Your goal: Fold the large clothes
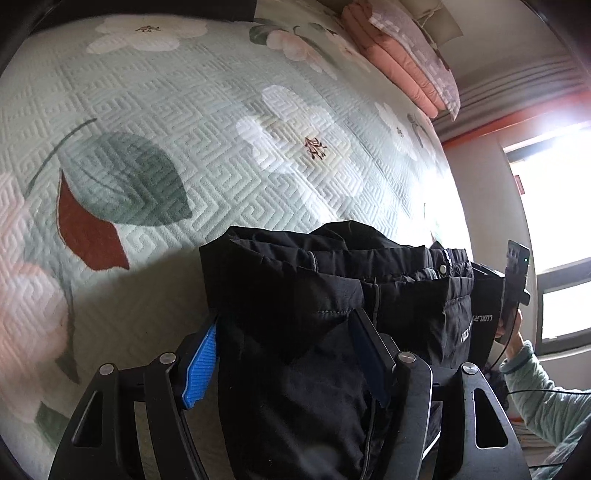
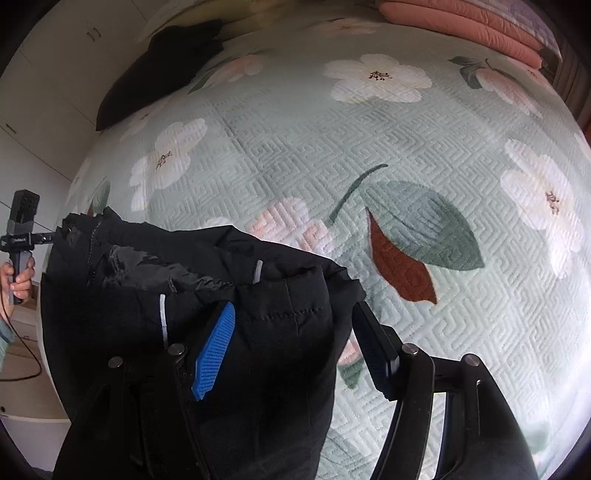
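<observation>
Lying waistband-away on the bed (image 1: 221, 110), trousers (image 1: 314, 295) sit between both half-open tools, left (image 1: 288, 354) and right (image 2: 295, 343); grip unclear.

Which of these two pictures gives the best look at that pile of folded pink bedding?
The left wrist view: the pink bedding shows as a stack with a patterned grey pillow on top. The right wrist view catches only its lower folded edges at the frame's top.

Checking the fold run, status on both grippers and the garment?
Left gripper open, right gripper open, both straddling the black trousers at the waistband. Trousers bunched on the floral bedspread. Nothing in the way.
</observation>
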Demonstrator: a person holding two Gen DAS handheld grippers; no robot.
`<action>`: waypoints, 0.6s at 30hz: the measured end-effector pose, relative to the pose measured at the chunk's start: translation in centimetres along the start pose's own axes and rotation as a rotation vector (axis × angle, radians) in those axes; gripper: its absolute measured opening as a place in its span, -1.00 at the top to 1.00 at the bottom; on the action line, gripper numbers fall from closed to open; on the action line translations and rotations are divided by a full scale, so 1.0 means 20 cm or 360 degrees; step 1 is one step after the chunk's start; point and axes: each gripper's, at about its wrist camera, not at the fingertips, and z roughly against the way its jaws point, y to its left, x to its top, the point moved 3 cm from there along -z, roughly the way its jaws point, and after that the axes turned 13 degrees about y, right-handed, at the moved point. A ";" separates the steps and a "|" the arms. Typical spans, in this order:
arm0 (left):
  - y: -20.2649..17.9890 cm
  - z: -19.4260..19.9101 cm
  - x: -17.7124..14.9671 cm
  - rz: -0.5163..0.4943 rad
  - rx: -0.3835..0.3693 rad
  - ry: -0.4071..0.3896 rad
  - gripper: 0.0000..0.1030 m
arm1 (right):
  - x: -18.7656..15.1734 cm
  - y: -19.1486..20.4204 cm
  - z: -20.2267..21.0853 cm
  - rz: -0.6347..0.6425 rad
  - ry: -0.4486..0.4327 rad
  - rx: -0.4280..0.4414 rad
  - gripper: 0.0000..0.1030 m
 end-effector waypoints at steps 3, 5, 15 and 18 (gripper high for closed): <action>-0.02 0.02 -0.01 0.0001 0.0032 -0.0076 0.16 | -0.01 -0.01 -0.03 -0.0022 0.0010 -0.0045 0.40; -0.04 0.05 -0.04 -0.0025 0.0102 -0.0107 0.63 | -0.05 0.01 0.02 -0.0034 -0.0069 -0.0155 0.56; -0.26 0.58 -0.22 0.0079 0.0096 -0.0681 0.75 | -0.18 0.22 0.61 -0.0092 -0.0465 -0.0597 0.74; -0.29 0.66 -0.10 0.0087 0.0157 -0.0771 0.75 | -0.01 0.22 0.69 -0.0098 -0.0544 -0.0655 0.74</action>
